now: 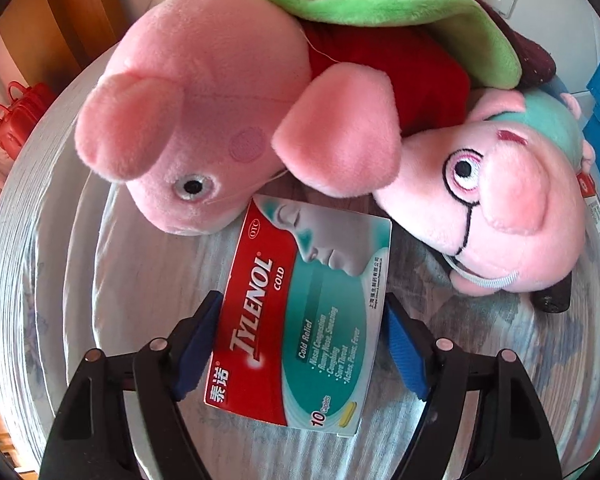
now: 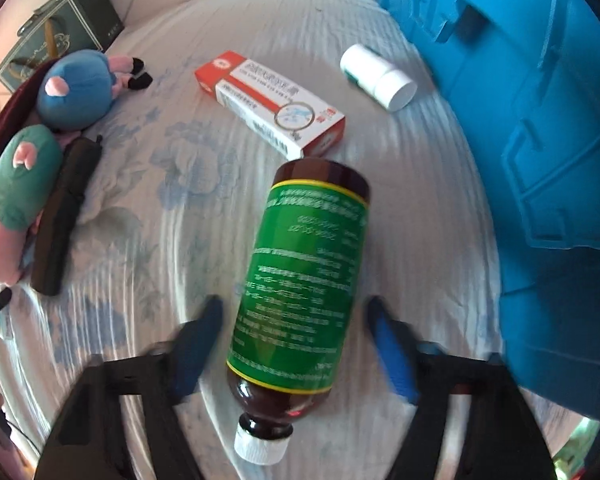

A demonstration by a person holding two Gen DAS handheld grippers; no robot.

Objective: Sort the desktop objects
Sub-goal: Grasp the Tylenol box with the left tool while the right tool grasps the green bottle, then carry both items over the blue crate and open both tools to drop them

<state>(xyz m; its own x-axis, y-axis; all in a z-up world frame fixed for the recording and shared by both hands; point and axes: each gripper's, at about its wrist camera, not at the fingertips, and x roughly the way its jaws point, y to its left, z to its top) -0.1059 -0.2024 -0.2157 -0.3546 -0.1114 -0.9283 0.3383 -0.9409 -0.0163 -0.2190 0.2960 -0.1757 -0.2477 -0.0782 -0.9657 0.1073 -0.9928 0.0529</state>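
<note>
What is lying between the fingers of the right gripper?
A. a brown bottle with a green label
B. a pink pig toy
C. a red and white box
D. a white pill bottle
A. The right wrist view shows the brown bottle with a green label lying on the cloth between the fingers of the right gripper, white cap toward the camera; the jaws are spread and do not touch it.

I've got a floral sheet (image 2: 148,184) here with a brown bottle (image 2: 300,280), red-white box (image 2: 270,102), white bottle (image 2: 378,76), Tylenol box (image 1: 300,312) and plush pigs (image 1: 204,120) lying on it.
</note>
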